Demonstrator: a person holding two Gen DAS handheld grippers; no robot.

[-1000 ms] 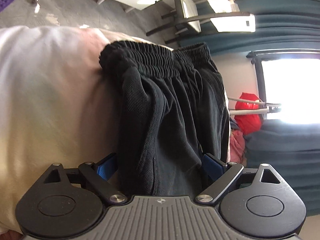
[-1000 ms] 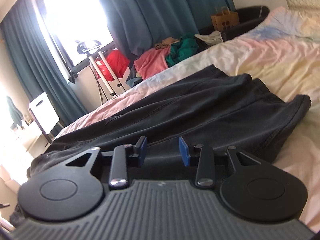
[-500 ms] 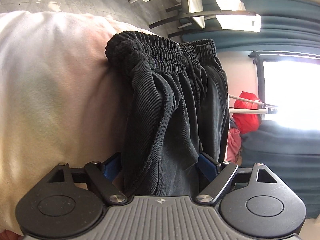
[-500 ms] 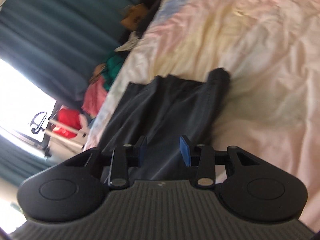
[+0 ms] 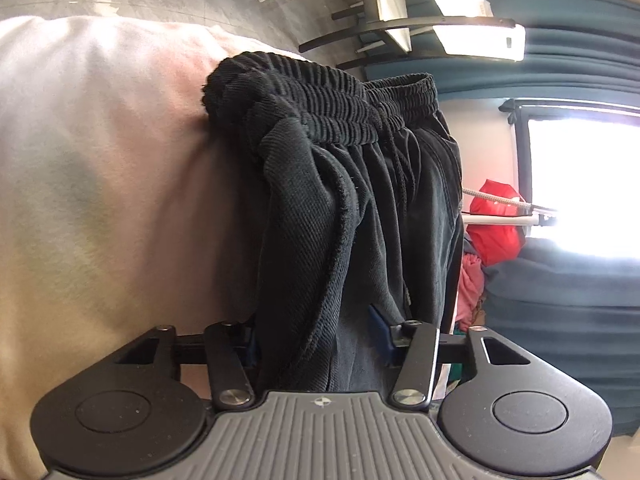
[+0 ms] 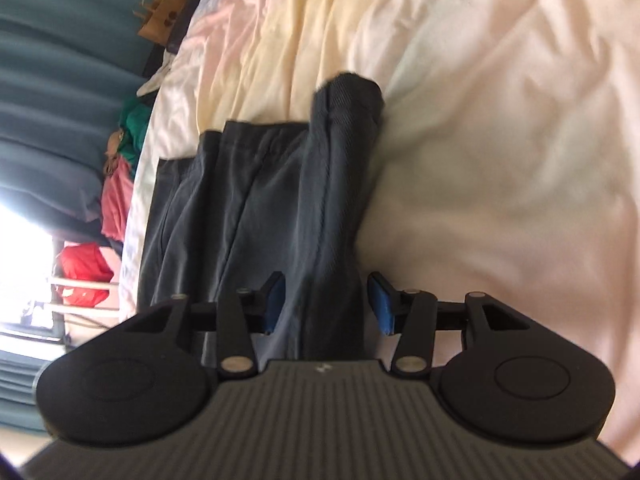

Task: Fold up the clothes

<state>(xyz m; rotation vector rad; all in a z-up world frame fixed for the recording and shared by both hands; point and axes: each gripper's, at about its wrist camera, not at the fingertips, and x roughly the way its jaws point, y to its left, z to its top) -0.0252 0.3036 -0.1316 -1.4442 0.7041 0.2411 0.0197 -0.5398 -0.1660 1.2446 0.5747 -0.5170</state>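
Jaws of both grippers narrower than before, fabric of black shorts between, grip unclear.

Both grippers' fingers spread apart

The black trousers are matt ribbed cloth with a gathered waistband; the bed sheet is soft, creased cotton-like cloth.
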